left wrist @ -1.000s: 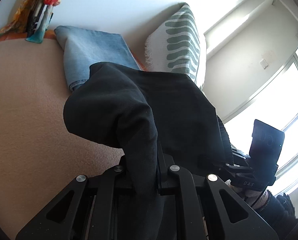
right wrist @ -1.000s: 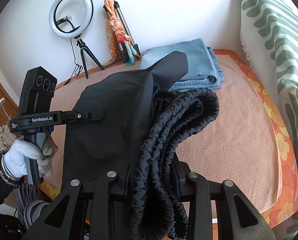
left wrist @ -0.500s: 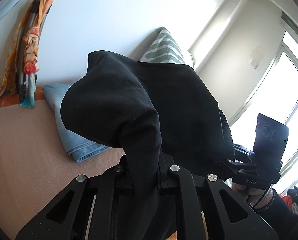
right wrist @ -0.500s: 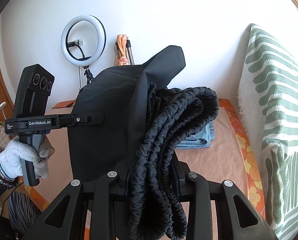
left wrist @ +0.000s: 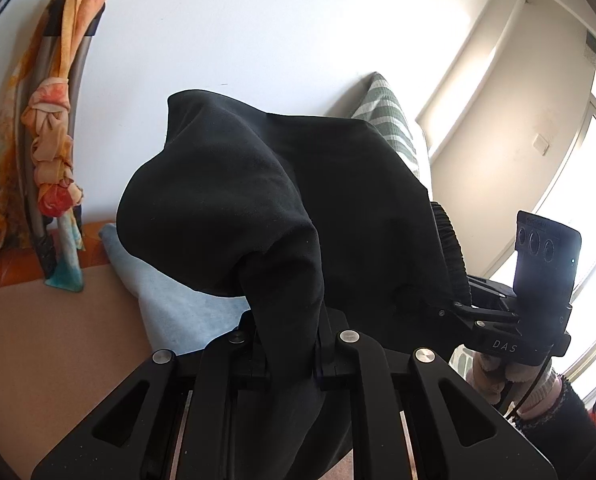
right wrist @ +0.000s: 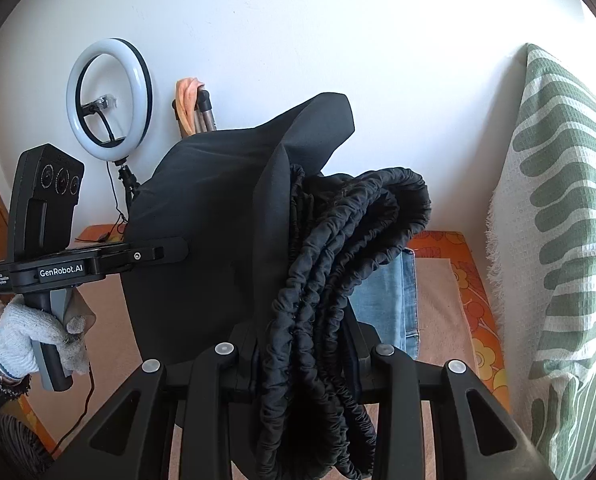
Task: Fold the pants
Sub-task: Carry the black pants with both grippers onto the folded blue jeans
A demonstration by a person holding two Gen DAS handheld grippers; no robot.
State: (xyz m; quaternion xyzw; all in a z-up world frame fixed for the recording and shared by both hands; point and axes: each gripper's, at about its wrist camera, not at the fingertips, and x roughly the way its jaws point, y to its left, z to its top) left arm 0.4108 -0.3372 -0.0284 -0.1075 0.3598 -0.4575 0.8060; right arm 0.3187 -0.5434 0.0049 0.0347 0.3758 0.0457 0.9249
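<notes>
Clearly, "GenRobot.AI" is printed in white on the left gripper (right wrist: 186, 250) body, seen at nine o'clock in the right wrist view, and "DAS" is read on the right gripper (left wrist: 422, 304) at three o'clock in the left wrist view. The black pants (left wrist: 266, 216) are made of smooth matte cloth, with a ruched elastic waistband (right wrist: 338, 264) bunched in thick ropy folds. They are held up off the peach-coloured bed cover (left wrist: 50, 344), stretched between the two grippers. The left jaws are nearly closed and clamped on a thin fold of the pants; the right jaws are set wider and clenched on the gathered waistband. Folded light-blue denim jeans (right wrist: 390, 300) are seen lying behind at twelve o'clock. A green-and-white striped woven pillow (right wrist: 558, 240) with a fringed edge is seen at three o'clock, a ring light (right wrist: 110, 92) at ten o'clock.
</notes>
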